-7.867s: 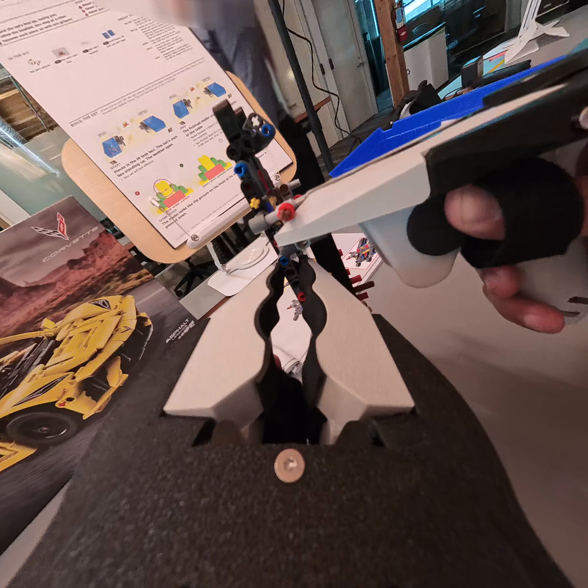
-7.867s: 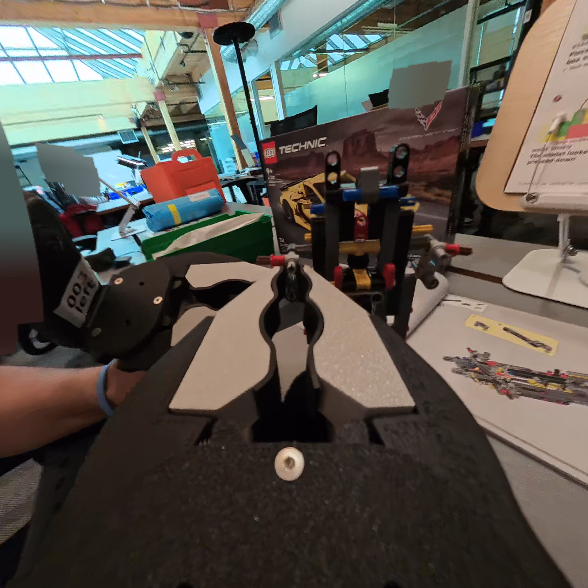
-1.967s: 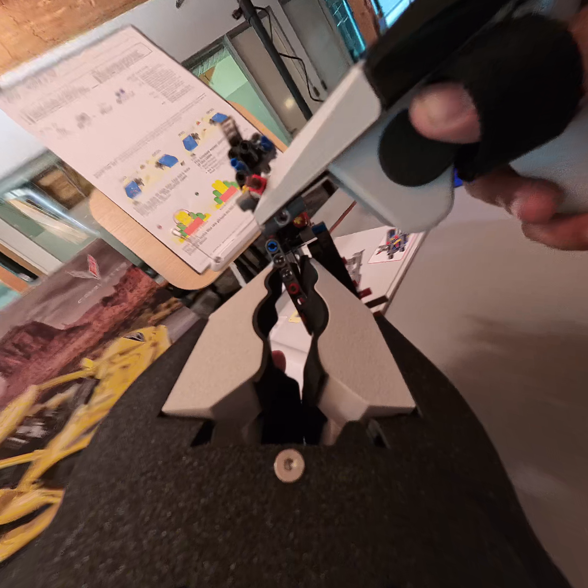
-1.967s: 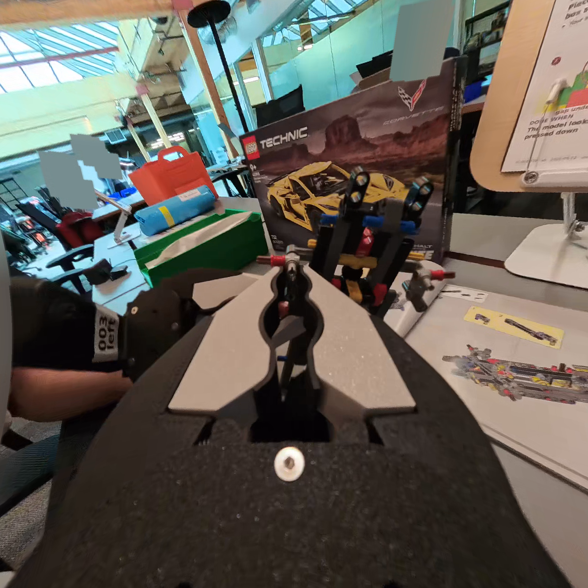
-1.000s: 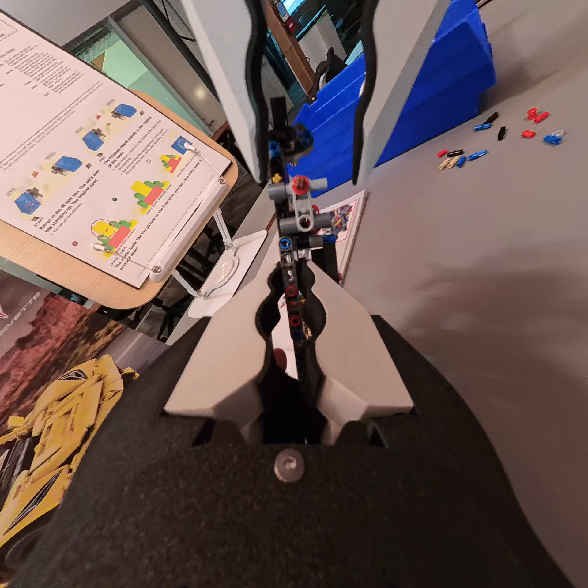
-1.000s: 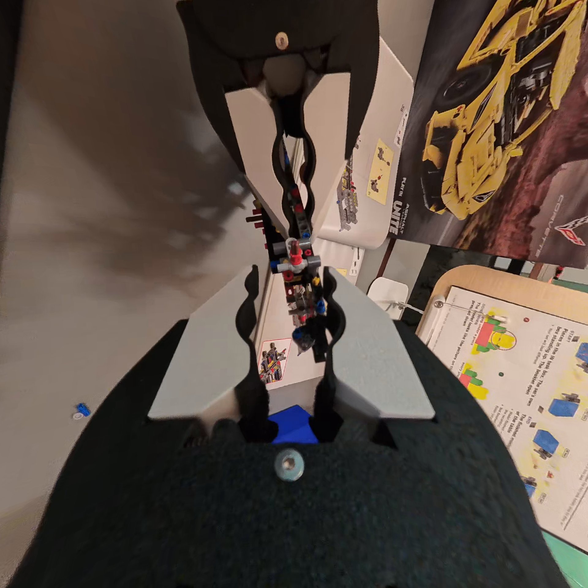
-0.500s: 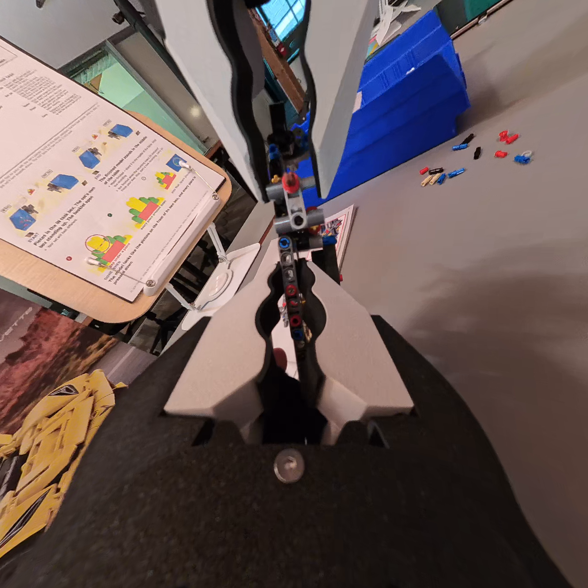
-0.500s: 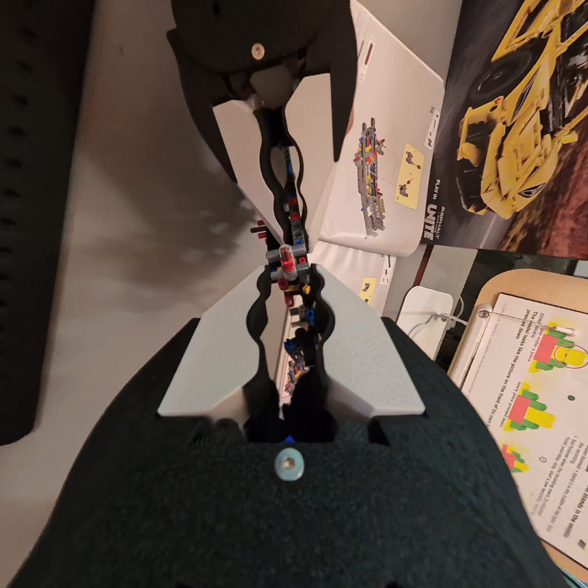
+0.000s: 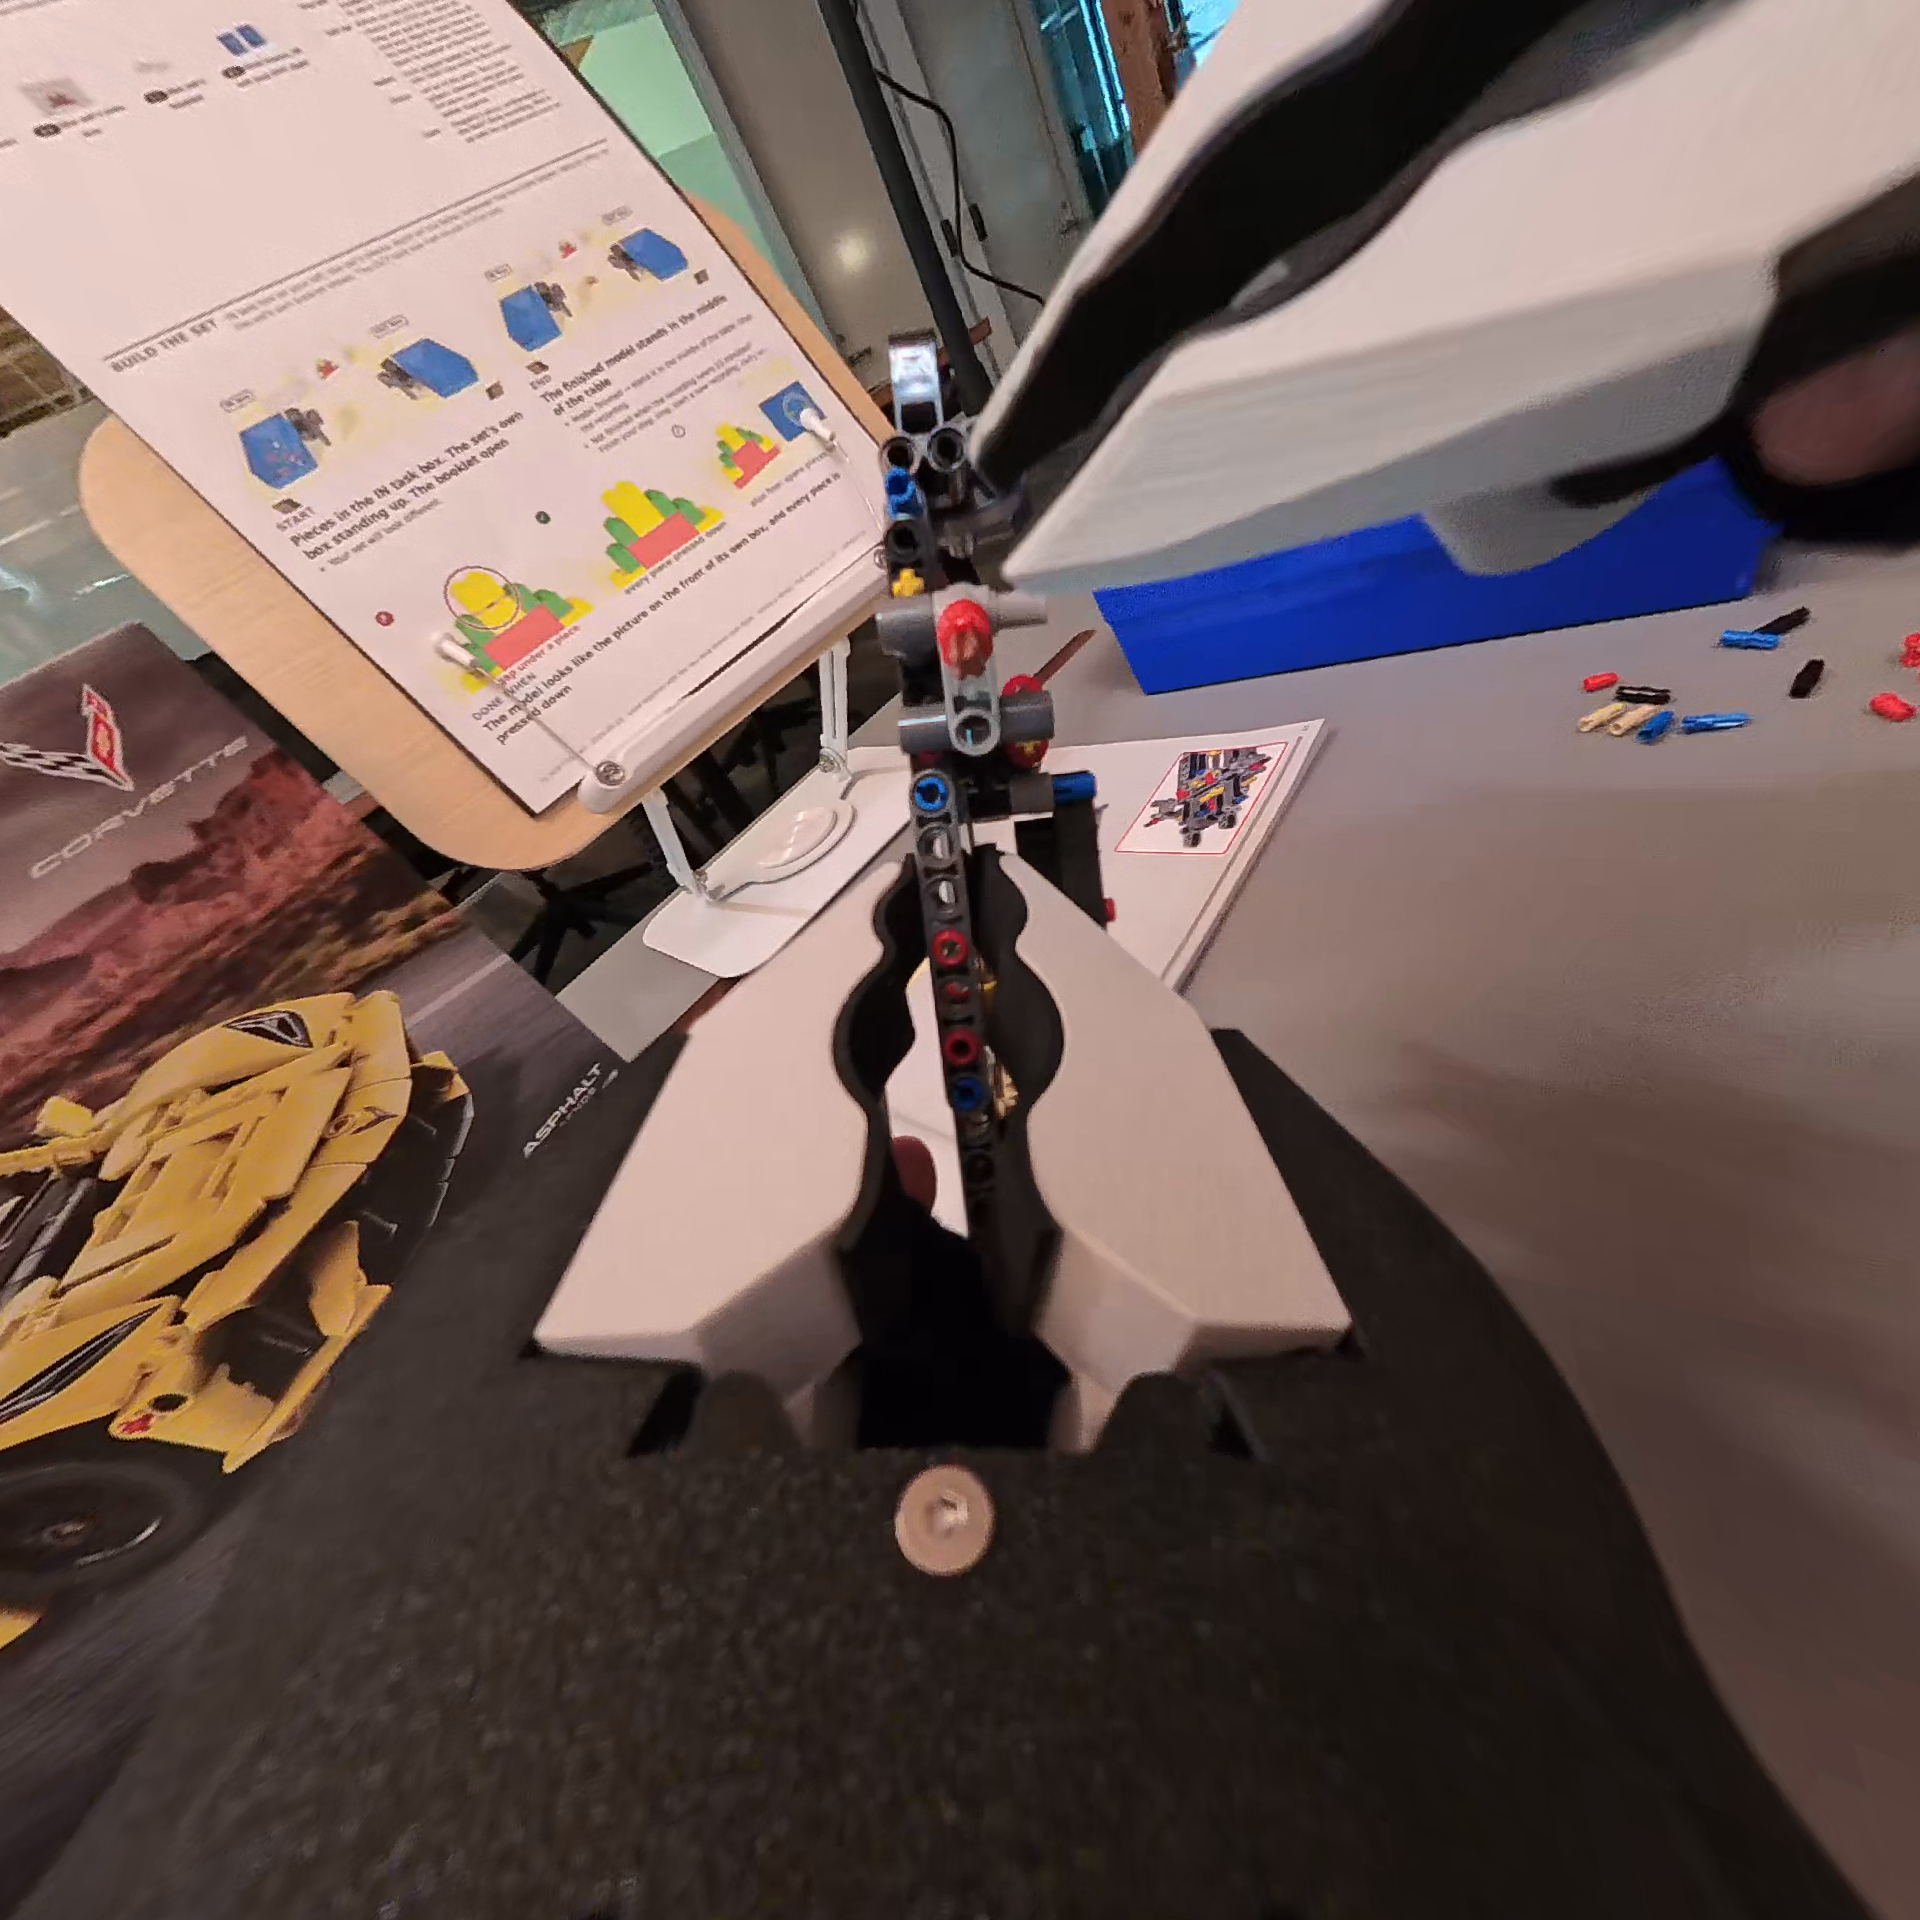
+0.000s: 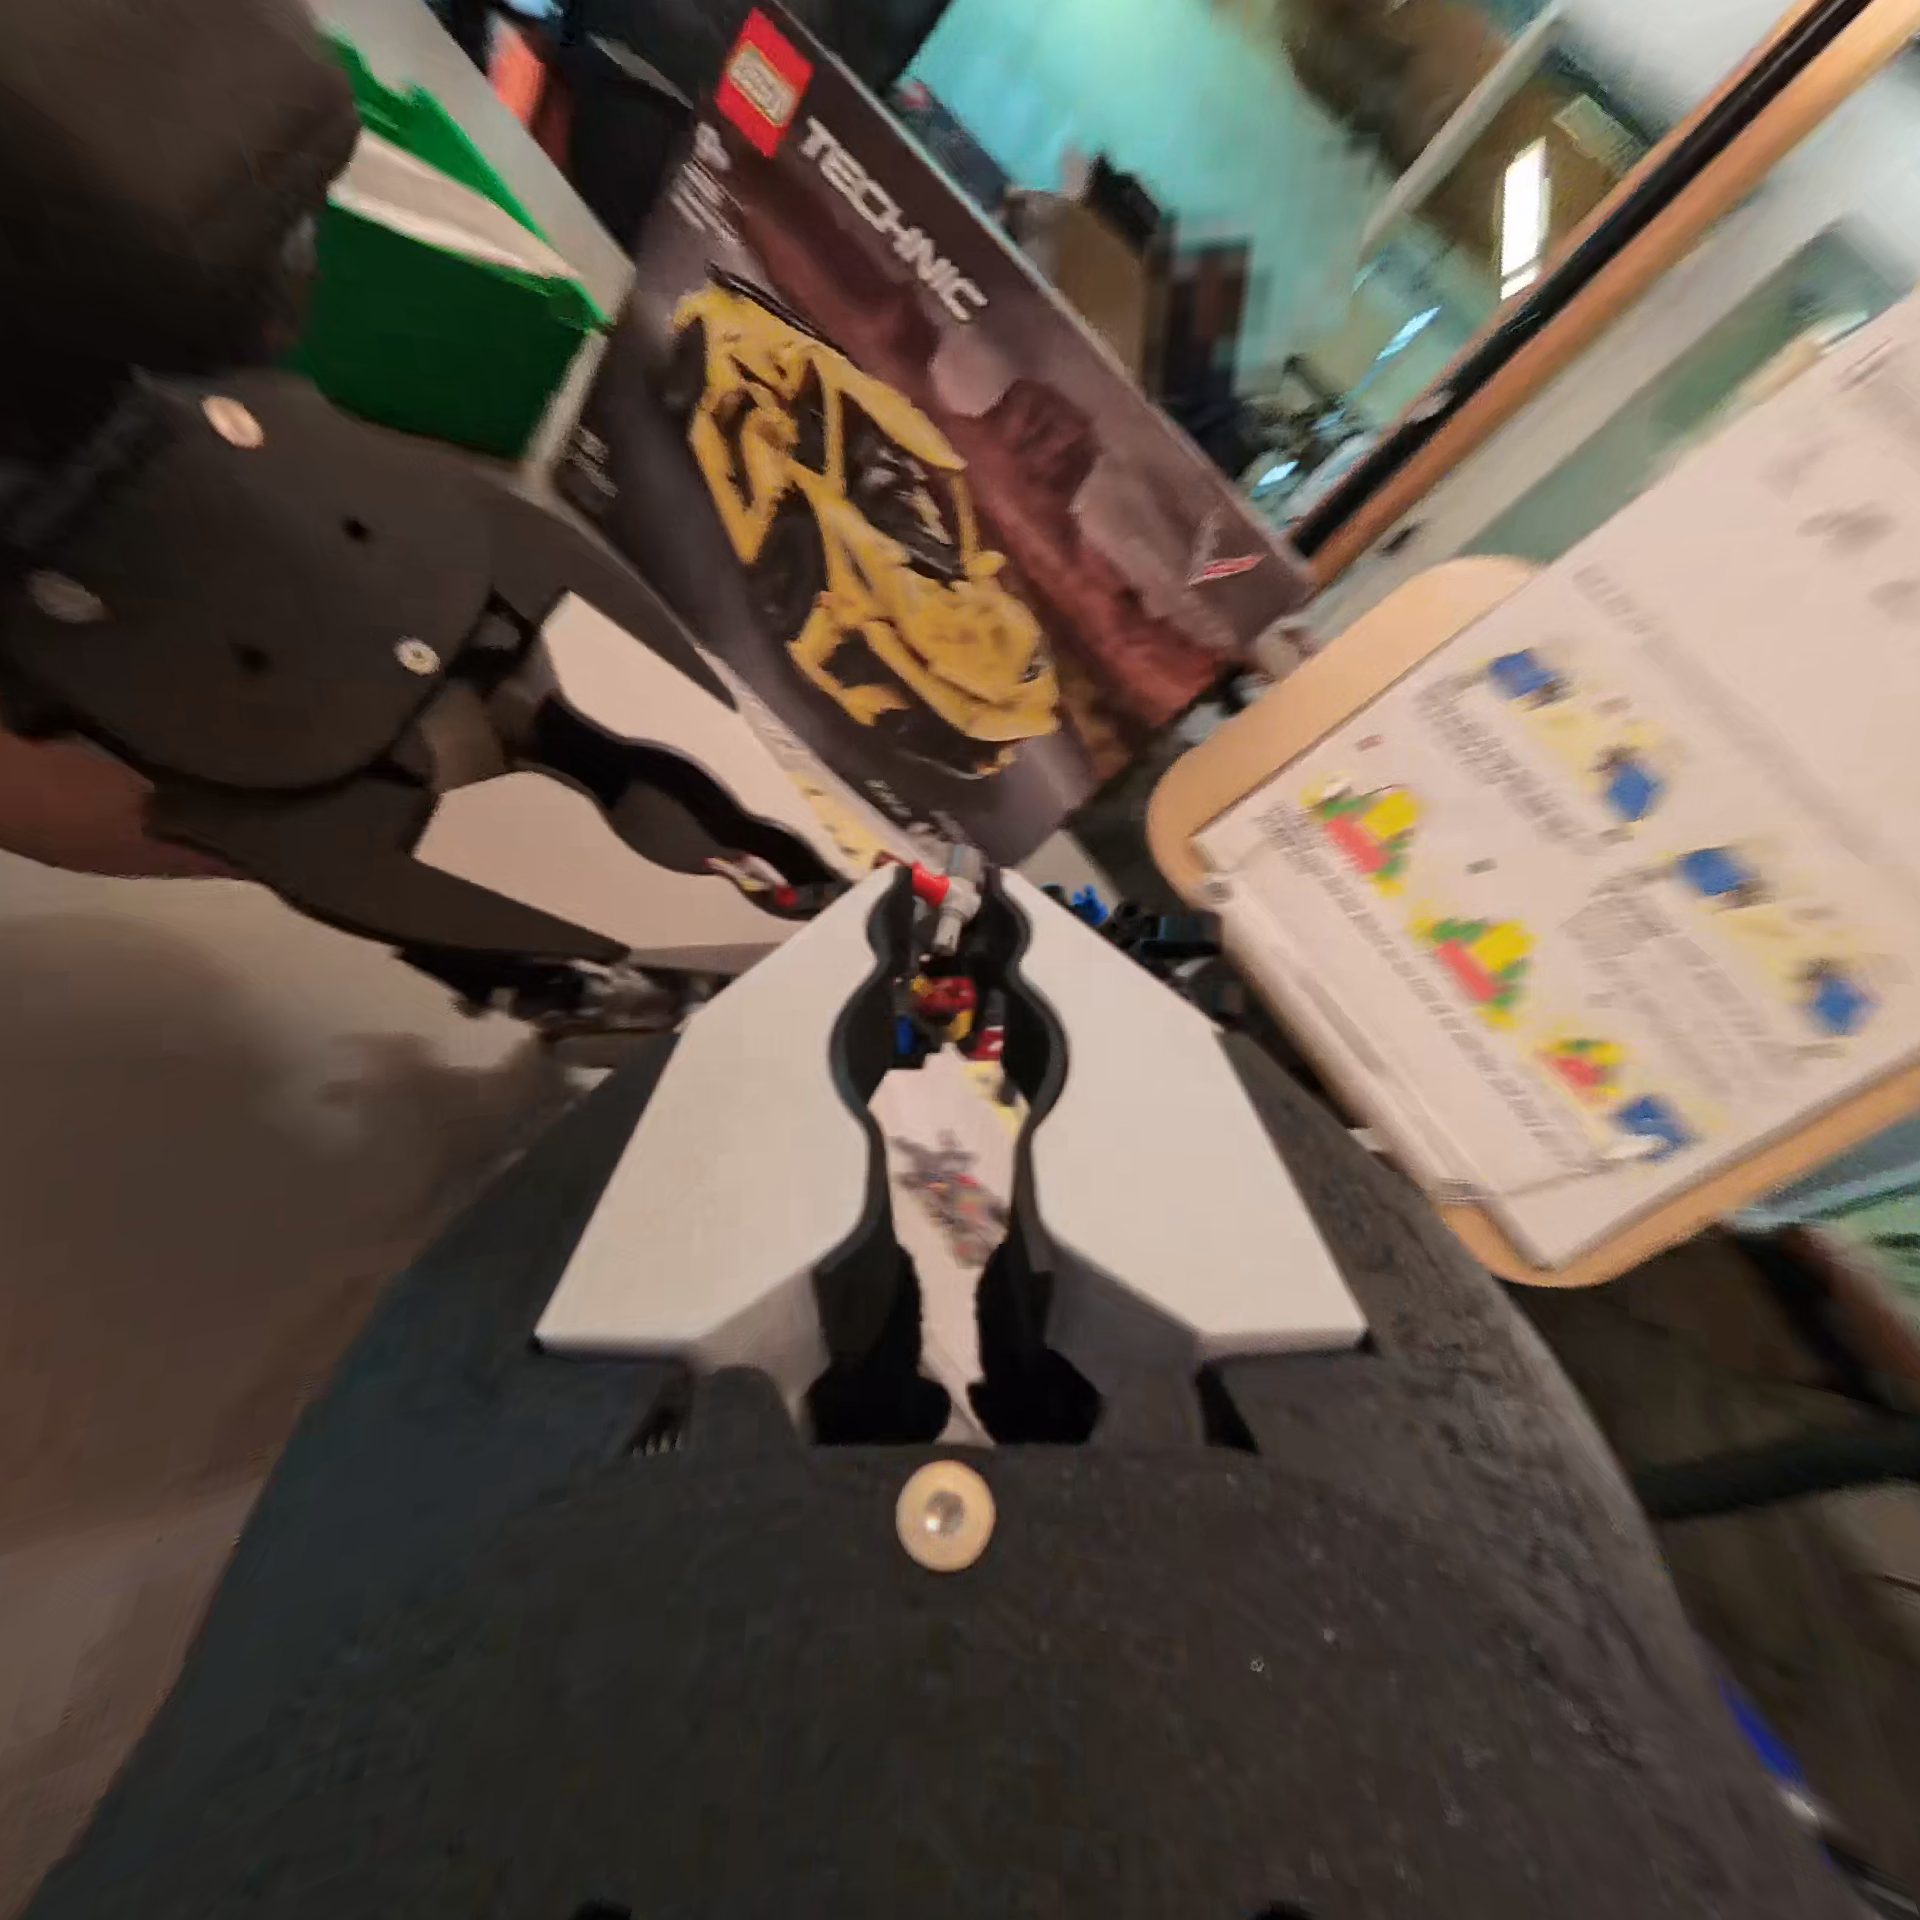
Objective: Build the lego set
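The lego assembly (image 9: 951,727) is a black holed beam with blue and red pins, topped by a grey connector with a red axle. My left gripper (image 9: 956,868) is shut on the beam's lower part and holds it upright above the table. My right gripper (image 9: 992,509) comes in from the upper right, with its tips at the assembly's top. In the right wrist view my right gripper (image 10: 945,888) is closed on the grey and red piece (image 10: 940,894). The left gripper (image 10: 800,883) meets it from the left. That view is blurred.
The set's box with a yellow car (image 9: 156,1039) stands at the left. An instruction sheet on a wooden board (image 9: 468,416) stands behind. An open booklet (image 9: 1205,810) lies on the grey table, with a blue bin (image 9: 1403,603) and loose pins (image 9: 1662,717) at the right. A green bin (image 10: 447,343) shows in the right wrist view. The grippers' ends are close to 6 cm from one another.
My right gripper has swung from straight above the assembly to the upper right and has narrowed from open to closed on its top. My left gripper keeps its hold on the beam.
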Demonstrator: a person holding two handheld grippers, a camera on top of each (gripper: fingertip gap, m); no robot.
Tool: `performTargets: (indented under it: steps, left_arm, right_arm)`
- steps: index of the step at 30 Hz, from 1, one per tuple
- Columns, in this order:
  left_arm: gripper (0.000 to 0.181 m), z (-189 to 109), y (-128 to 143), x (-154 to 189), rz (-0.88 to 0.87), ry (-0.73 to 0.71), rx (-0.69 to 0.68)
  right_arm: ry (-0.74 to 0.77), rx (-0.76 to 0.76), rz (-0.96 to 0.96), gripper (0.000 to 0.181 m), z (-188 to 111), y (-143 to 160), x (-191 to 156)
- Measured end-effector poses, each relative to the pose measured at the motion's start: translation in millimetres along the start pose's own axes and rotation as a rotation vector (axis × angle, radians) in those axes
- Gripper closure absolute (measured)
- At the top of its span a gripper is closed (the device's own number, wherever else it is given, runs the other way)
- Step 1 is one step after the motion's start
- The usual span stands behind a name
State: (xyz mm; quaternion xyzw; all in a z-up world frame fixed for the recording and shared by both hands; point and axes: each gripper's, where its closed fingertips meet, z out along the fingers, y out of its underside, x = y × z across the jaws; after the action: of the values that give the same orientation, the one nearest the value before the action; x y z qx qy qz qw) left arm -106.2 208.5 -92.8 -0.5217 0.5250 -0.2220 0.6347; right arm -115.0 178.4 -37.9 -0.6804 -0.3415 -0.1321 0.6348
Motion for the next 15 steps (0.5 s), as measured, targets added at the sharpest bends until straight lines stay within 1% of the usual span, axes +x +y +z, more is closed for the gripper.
performTargets:
  steps: [1, 2, 4, 5, 6, 7, 9, 10, 12, 15]
  left_arm:
    - [0.174, 0.0, -0.5, 1.6, -0.001, 0.006, 0.000]
    - [0.174, 0.0, -0.5, 2.6, -0.001, 0.008, -0.006]
    - [0.174, 0.3, 0.5, 4.1, 0.006, 0.012, -0.020]
    - [0.174, 0.2, 0.4, 4.3, 0.013, 0.011, -0.019]
    - [0.174, 0.2, 0.4, 4.3, 0.023, 0.008, -0.021]
    - [0.174, 0.1, 0.3, 4.3, 0.036, 0.004, -0.022]
    - [0.174, -0.5, -1.3, 4.7, 0.055, -0.006, -0.014]
    - [0.174, -0.4, -1.0, 5.3, 0.062, -0.005, -0.017]
    - [0.175, -0.7, -2.3, 5.3, 0.055, -0.004, -0.008]
    - [0.174, -0.2, -1.6, 5.1, 0.042, -0.008, 0.001]
  right_arm:
    - [0.044, -0.016, -0.086, 0.174, 0.4, 1.6, -1.5]
    - [0.041, -0.032, -0.147, 0.173, 1.1, 2.7, -7.3]
    - [0.024, -0.068, -0.204, 0.162, 2.5, 5.8, -13.5]
    - [0.045, -0.087, -0.239, 0.157, 3.5, 7.4, -11.0]
    - [0.068, -0.109, -0.286, 0.156, 5.0, 9.8, -7.9]
    - [0.085, -0.122, -0.328, 0.157, 6.6, 10.9, -5.9]
    - [0.094, -0.129, -0.367, 0.167, 9.0, 11.2, -5.0]
    - [0.108, -0.115, -0.367, 0.176, 8.3, 8.7, -2.6]
    - [0.088, -0.096, -0.292, 0.176, 6.8, 7.0, 0.4]
    - [-0.021, -0.060, -0.026, 0.176, 6.8, 7.9, 0.6]
